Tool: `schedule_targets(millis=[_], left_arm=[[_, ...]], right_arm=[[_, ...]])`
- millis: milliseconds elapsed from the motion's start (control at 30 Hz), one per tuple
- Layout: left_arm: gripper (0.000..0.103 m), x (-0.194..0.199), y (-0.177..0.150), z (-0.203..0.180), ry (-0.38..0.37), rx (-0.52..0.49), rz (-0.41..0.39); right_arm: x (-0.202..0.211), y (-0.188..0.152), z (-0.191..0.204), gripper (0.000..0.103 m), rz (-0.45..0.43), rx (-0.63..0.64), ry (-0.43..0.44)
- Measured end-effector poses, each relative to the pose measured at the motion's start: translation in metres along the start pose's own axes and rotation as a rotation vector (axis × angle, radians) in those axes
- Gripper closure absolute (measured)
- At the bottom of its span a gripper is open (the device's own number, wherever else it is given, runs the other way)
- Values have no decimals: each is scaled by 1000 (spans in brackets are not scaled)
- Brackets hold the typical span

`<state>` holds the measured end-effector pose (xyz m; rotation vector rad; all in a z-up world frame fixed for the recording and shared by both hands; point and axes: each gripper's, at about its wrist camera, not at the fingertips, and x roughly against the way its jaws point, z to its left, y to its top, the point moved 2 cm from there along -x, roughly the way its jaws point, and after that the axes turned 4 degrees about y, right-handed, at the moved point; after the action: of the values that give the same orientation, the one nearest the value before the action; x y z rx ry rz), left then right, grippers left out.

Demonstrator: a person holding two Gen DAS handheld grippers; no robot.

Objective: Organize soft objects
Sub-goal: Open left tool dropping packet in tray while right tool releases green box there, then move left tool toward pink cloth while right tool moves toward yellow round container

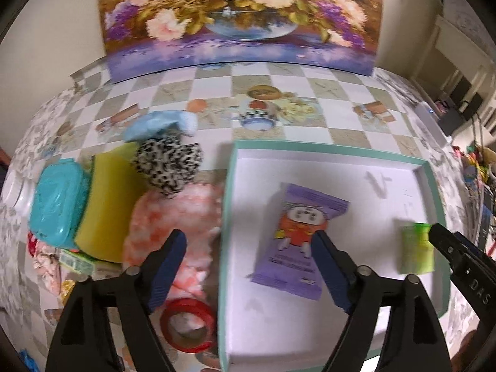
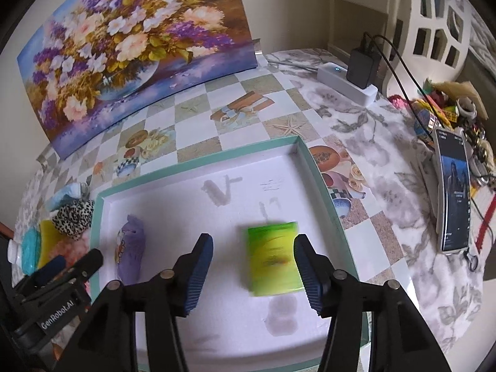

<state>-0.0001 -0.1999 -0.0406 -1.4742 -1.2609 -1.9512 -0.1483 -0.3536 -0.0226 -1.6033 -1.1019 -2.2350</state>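
A white tray with a teal rim (image 1: 429, 186) (image 2: 313, 158) lies on the table. In it lie a purple packet (image 1: 297, 241) (image 2: 131, 248) and a green packet (image 1: 417, 248) (image 2: 274, 259). My left gripper (image 1: 248, 248) is open and empty, straddling the tray's left rim above a pink fluffy cloth (image 1: 179, 217). My right gripper (image 2: 252, 262) is open over the tray, its right finger beside the green packet; it also shows in the left wrist view (image 1: 458, 254). Left of the tray lie a leopard scrunchie (image 1: 169, 162) (image 2: 74, 217), a yellow sponge (image 1: 107, 201), a teal pack (image 1: 57, 201) and a light blue cloth (image 1: 161, 124).
A flower painting (image 1: 241, 15) (image 2: 130, 49) leans on the wall behind the table. A red tape ring (image 1: 189, 322) lies left of the tray's near corner. At the right are a power strip with charger (image 2: 350, 77), a phone (image 2: 452, 192) and a pile of small items (image 2: 446, 108).
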Motion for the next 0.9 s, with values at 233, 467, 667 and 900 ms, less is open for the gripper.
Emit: schedule_targets(millis=[233,467,667,900], left_arm=[[6,1,2,19,48,67,-22],[3,0,2,28,78,95,-18],[3,6,3,30,91,86,-24],[3,28,6,36,88,79,-37]], right_arm=[[-5,-3,9,19,21,58,-46],[-2,-4,18,0,-4,120,-99],[-1,-4,20,0,4,127,-106],[13,-4,27,0,-24,130,-98]])
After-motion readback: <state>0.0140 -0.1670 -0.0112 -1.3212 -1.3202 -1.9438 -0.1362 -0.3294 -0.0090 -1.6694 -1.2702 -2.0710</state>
